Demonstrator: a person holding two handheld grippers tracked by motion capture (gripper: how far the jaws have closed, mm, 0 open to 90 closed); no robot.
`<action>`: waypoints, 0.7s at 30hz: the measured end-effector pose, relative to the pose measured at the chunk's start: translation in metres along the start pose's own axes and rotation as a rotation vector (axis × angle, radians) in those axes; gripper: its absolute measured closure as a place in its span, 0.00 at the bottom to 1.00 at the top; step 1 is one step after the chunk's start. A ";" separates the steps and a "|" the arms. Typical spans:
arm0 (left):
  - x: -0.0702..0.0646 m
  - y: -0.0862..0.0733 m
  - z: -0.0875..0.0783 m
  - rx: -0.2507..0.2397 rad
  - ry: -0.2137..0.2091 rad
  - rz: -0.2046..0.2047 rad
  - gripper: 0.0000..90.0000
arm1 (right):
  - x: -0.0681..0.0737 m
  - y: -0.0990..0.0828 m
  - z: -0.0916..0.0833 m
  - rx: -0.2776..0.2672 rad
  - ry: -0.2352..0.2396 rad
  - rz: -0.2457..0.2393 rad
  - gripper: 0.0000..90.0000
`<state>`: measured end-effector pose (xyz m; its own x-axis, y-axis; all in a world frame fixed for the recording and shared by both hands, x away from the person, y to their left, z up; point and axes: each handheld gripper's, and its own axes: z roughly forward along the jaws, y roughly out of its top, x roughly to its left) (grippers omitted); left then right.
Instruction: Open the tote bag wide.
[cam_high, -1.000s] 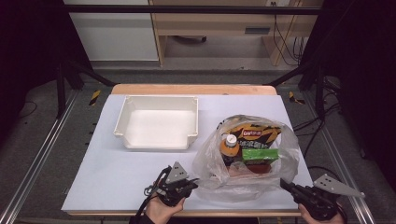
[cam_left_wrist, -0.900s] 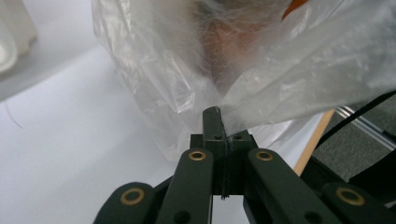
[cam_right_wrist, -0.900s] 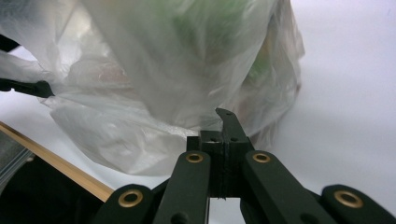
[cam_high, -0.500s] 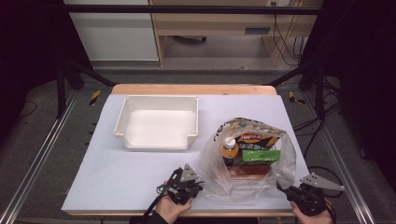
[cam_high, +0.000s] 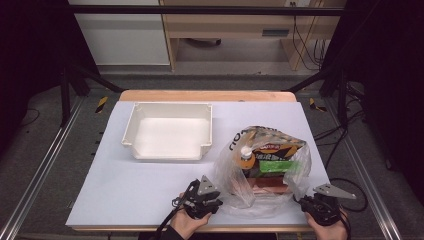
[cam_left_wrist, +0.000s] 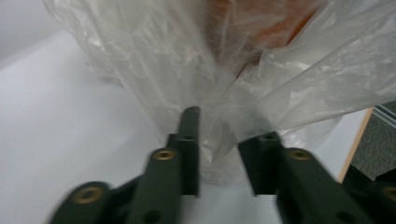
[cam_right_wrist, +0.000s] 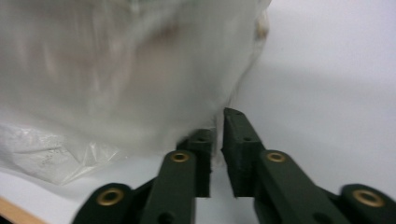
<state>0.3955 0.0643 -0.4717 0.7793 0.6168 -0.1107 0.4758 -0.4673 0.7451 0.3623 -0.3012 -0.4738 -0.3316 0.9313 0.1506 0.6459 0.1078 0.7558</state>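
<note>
At the near edge of the tabletop (cam_high: 125, 200) both grippers sit low against a clear plastic bag (cam_high: 230, 175) stuffed with snacks. The film is thin and slippery, so the likely trouble is a pinch that catches only a loose fold: the bag could slide out, stretch or tear when lifted, or tip and spill its load toward the person. The left gripper (cam_left_wrist: 224, 140) has just been opening; its fingers (cam_left_wrist: 189, 140) stand a moderate gap apart with a pleat of the bag hanging between them, and I judge they are not pressing on it now. The right gripper (cam_right_wrist: 217, 140) has also just been opening, by less; its fingers (cam_right_wrist: 238, 149) stand narrow, nearly together, tips touching the bag's lower skirt, with at most a thin edge of film in the slit, though the blur leaves that unclear. Farther in, the bag holds a bottle (cam_high: 246, 156), a chip packet (cam_high: 272, 147) and a green pack (cam_high: 280, 166). Beyond, well apart to the left, lies an empty white tray (cam_high: 132, 132), a probable destination.
</note>
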 end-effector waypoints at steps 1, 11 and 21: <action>-0.001 0.000 -0.004 -0.015 0.008 0.009 0.64 | -0.001 0.000 -0.005 -0.028 0.010 -0.015 0.81; -0.019 0.020 -0.051 -0.190 0.037 0.056 0.36 | 0.012 0.018 -0.064 -0.280 0.020 -0.056 0.37; -0.018 0.067 -0.057 -0.226 0.121 0.080 0.48 | 0.033 0.065 -0.086 -0.387 0.009 -0.131 0.34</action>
<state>0.3904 0.0579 -0.3824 0.7498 0.6612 0.0238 0.3011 -0.3731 0.8776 0.3345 -0.2935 -0.3651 -0.4009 0.9152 0.0412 0.2920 0.0850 0.9526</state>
